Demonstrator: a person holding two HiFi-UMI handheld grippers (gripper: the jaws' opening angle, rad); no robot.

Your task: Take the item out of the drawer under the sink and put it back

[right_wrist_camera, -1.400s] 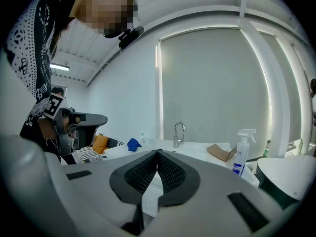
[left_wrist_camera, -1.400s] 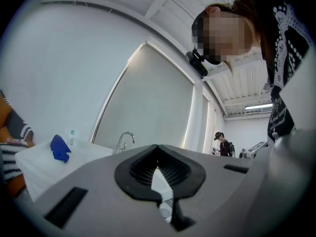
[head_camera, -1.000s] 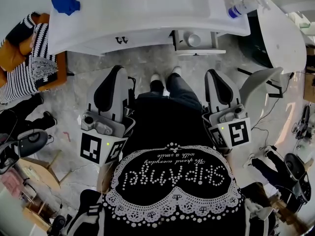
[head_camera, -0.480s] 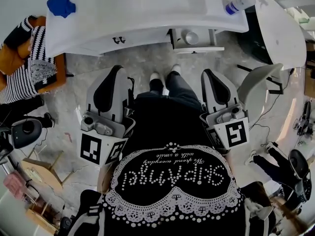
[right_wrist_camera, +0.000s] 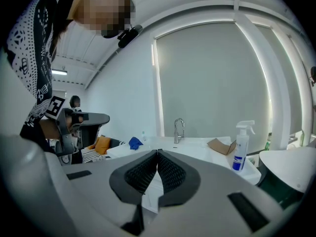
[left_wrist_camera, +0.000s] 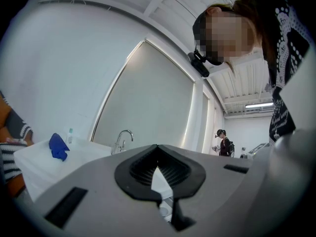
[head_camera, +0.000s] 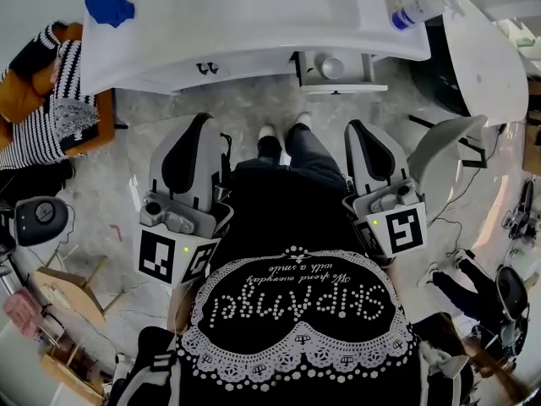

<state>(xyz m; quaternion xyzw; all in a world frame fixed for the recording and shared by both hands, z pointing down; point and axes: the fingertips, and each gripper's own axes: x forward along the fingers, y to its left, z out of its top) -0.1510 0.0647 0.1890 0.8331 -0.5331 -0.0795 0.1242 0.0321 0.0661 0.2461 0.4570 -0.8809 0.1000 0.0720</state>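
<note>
The white sink cabinet stands ahead of me. A small drawer under its right part is pulled open, and a round pale item lies inside. Both grippers hang close to my body, well short of the drawer, pointing toward the sink. In the head view my left gripper is shut with nothing in it, and so is my right gripper. In the left gripper view, the left gripper has its black pads meeting at the tip. In the right gripper view, the right gripper is likewise closed and empty.
A blue cloth lies on the counter's left end and a spray bottle on its right. The faucet rises at the back. A striped cushion on an orange seat stands left; a white round fixture right. My feet stand below the drawer.
Both grippers stay nearly still and shut. A black device at the left edge of the head view has shifted.
</note>
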